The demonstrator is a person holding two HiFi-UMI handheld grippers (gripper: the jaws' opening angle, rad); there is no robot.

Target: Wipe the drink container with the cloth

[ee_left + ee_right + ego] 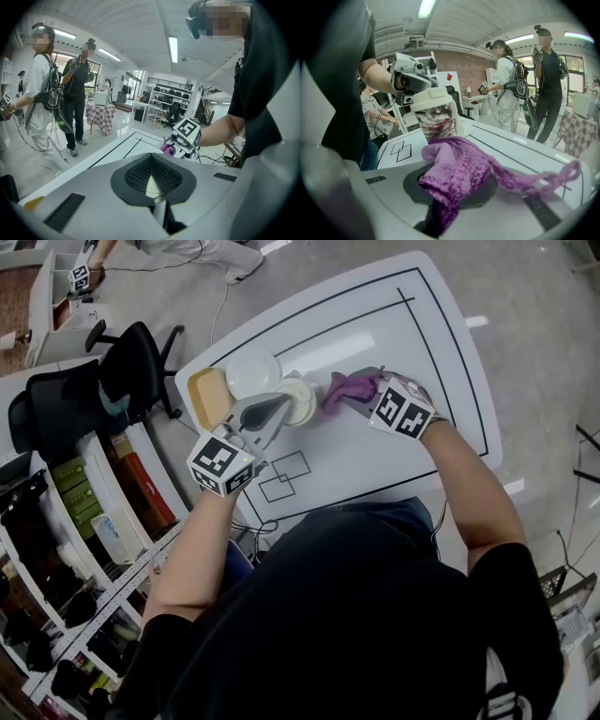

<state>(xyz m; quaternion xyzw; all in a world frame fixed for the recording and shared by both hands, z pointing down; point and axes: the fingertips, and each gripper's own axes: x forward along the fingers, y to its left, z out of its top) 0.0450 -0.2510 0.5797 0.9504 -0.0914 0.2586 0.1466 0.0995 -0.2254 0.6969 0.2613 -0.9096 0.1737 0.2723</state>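
Note:
A drink cup (436,119) with a cream lid and a red-and-dark patterned body stands on the white table (375,324). From above, the cup (300,399) sits at the tips of my left gripper (283,409). That gripper is shut on the cup's lid, and a cream sliver of the lid (151,187) shows between its jaws (152,180). My right gripper (361,390) is shut on a purple knitted cloth (342,392). The cloth (459,168) bunches over my right gripper (450,185) just short of the cup's near side; whether it touches the cup I cannot tell.
A white bowl (253,371) and a yellow tray (208,395) lie just left of the cup. A black office chair (131,362) and shelving (94,512) stand beside the table's left edge. Two people (548,79) stand beyond the table.

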